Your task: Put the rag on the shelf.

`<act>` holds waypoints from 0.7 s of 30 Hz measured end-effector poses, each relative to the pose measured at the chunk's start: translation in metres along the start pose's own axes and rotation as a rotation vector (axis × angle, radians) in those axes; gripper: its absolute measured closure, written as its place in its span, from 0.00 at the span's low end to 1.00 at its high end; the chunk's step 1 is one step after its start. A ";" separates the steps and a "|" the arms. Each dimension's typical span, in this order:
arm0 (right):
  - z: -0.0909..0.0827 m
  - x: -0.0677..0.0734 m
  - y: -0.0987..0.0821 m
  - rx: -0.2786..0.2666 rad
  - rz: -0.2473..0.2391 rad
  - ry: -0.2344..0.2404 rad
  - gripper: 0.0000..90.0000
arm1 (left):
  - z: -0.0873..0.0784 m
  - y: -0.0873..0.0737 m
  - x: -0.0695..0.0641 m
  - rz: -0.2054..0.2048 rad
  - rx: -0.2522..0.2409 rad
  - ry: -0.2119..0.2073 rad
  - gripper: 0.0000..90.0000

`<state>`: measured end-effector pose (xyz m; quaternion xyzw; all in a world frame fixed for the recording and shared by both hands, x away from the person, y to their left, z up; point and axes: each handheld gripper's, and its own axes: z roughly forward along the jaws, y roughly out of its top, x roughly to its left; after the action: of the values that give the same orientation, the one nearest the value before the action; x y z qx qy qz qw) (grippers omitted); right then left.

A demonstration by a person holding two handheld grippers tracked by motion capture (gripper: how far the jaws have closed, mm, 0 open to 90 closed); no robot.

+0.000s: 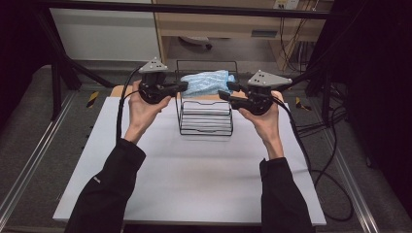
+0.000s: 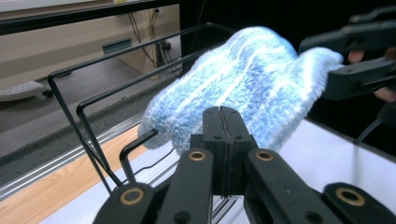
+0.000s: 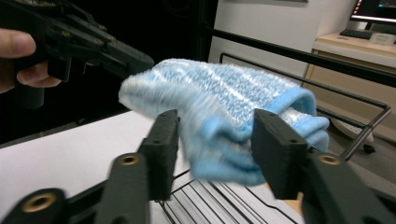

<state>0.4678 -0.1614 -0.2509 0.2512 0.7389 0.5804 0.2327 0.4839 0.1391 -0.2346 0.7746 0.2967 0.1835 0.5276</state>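
- High view: the left gripper [image 1: 183, 86] points right at the left end of the blue fluffy cloth [image 1: 208, 82], held in the person's left hand [image 1: 144, 104]
- In the left gripper view its jaws are pressed flat together, just before the cloth's near edge; whether any cloth is pinched I cannot tell
- The cloth lies over the top of the black wire rack [image 1: 205, 119], which stands on the white counter [image 1: 194, 179]
- The right gripper [image 1: 224, 91] meets the cloth's right end; its jaws stand apart with the folded cloth between them, not pressing it
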 end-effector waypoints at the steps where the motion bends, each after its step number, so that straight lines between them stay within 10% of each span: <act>1: -0.001 0.001 0.001 -0.003 0.001 -0.004 0.53 | 0.001 -0.001 -0.001 0.009 0.005 0.006 1.00; 8: -0.007 0.005 0.009 -0.043 0.018 -0.004 0.61 | 0.006 -0.006 -0.002 0.018 0.017 0.014 1.00; 15: 0.004 0.007 0.004 0.055 0.070 0.018 0.94 | 0.008 -0.009 -0.003 0.037 0.014 0.022 1.00; 21: 0.007 0.001 -0.007 0.103 0.122 0.006 1.00 | 0.009 -0.015 -0.001 0.031 0.012 0.023 1.00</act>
<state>0.4709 -0.1573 -0.2595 0.3058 0.7518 0.5554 0.1812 0.4848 0.1355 -0.2516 0.7802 0.2917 0.1990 0.5163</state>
